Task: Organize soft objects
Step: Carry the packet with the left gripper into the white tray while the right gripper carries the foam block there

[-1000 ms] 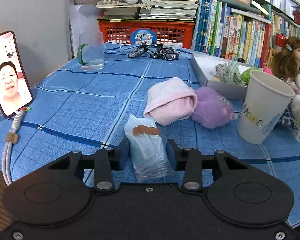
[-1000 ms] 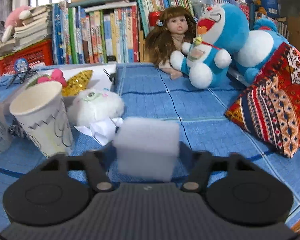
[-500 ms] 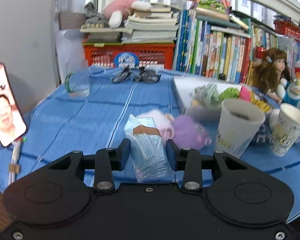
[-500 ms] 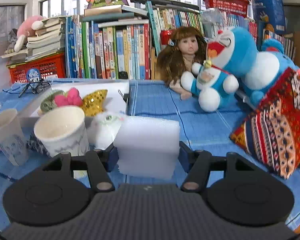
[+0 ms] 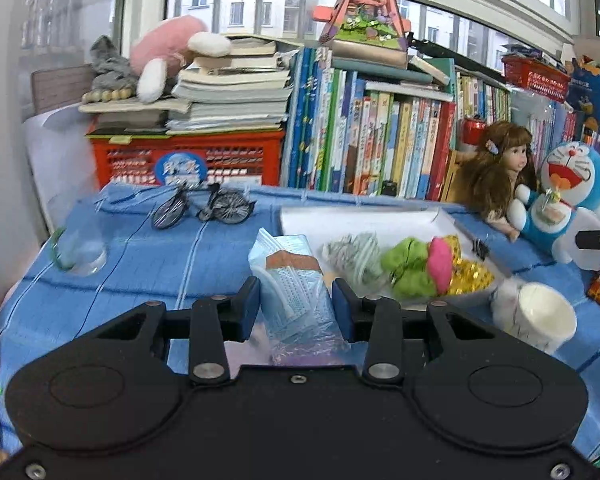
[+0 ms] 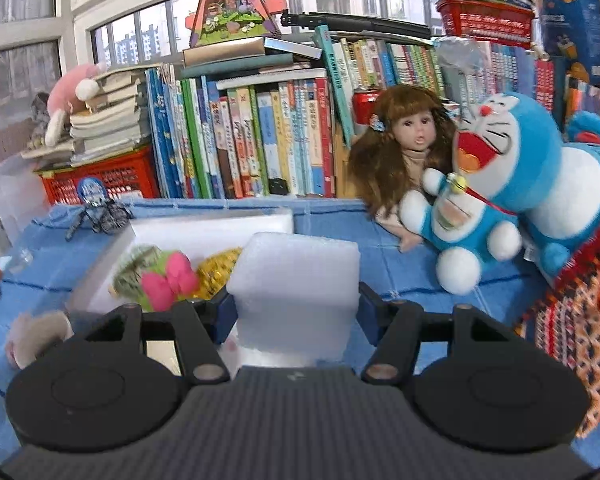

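The left gripper [image 5: 296, 300] is clamped on a plastic pack of face masks [image 5: 296, 296], and the right gripper [image 6: 294, 308] grips a white foam block [image 6: 296, 292]; both are carried above the blue cloth. The white tray [image 5: 360, 220] of soft toys lies just ahead, so the carrying step seems underway, and next each load likely needs lowering into it. No writing on either item is readable.

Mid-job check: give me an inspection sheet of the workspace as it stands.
Surface: blue checked cloth.
Job's things: mask pack in left gripper; white foam block in right gripper; white tray holds soft toys.
Clutter: toy bicycle, glass, paper cup.
Grippers: both shut on their loads.
Cables: nothing seen clearly.
Surroundings: books, red crate, doll, blue plush.
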A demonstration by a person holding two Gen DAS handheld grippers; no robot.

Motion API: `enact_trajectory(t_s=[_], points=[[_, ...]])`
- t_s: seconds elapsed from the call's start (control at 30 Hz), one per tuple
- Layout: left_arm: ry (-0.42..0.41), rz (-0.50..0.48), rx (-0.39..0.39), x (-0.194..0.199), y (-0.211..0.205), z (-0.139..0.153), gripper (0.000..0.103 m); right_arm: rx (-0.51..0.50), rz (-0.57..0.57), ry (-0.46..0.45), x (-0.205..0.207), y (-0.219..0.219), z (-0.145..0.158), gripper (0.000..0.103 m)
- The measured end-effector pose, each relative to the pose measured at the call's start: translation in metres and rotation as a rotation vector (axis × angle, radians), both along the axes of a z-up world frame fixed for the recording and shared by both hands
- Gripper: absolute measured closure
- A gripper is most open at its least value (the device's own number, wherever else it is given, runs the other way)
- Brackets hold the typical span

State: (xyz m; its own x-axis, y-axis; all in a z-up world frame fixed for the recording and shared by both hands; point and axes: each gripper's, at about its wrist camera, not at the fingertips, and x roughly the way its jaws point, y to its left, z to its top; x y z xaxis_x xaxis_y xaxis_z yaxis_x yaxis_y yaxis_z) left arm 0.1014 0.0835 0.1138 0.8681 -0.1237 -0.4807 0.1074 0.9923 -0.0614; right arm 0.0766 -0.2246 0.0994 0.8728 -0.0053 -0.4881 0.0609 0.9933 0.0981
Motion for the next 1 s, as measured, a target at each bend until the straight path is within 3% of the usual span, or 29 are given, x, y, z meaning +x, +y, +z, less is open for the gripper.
enact_trajectory(t_s=[0.33,0.5,1.0], points=[[0.041,-0.057,-0.067,0.079,-0.019,0.022,0.066,-0.008,0.060,0.045,0.061,0.021,0.024,0.039],[0.115,-0.081,-0.101,0.119,-0.030,0.019,0.066,0.003,0.088,0.076,0.091,0.032,0.028,0.039],[0.202,-0.162,-0.040,0.217,-0.058,-0.006,0.066,-0.028,0.126,0.239,0.196,0.065,0.003,0.039]])
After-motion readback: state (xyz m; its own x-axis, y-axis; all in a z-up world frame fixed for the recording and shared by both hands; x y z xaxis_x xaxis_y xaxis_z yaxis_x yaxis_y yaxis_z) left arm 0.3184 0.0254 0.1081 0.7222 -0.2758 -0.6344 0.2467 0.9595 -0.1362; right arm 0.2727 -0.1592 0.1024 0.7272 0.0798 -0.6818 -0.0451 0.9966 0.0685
